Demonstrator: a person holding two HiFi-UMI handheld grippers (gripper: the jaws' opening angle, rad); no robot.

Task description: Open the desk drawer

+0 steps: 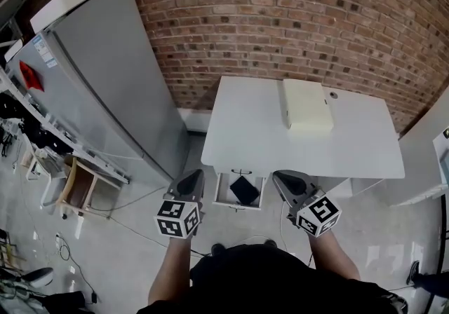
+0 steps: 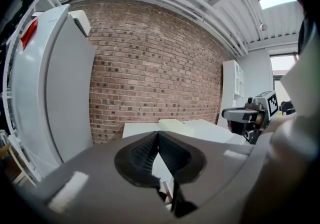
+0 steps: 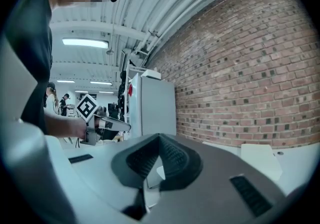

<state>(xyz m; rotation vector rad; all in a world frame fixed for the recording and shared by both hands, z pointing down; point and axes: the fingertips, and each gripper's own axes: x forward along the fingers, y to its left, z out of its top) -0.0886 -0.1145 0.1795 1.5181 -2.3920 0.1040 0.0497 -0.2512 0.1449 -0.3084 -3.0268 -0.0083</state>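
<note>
A white desk (image 1: 259,130) stands against the brick wall. Its small drawer (image 1: 239,190) is pulled out at the front left, with a black object (image 1: 245,189) lying inside. My left gripper (image 1: 191,181) hangs just left of the drawer, shut and empty. My right gripper (image 1: 285,181) is just right of the drawer, also shut and empty. In the left gripper view the jaws (image 2: 159,137) meet at their tips, with the desk beyond. The right gripper view shows its jaws (image 3: 160,139) closed likewise.
A cream box (image 1: 306,105) lies on the desk top. A tall grey refrigerator (image 1: 105,81) stands left of the desk. Shelving and a small wooden stool (image 1: 76,186) are at the far left. A white cabinet (image 1: 428,158) is on the right.
</note>
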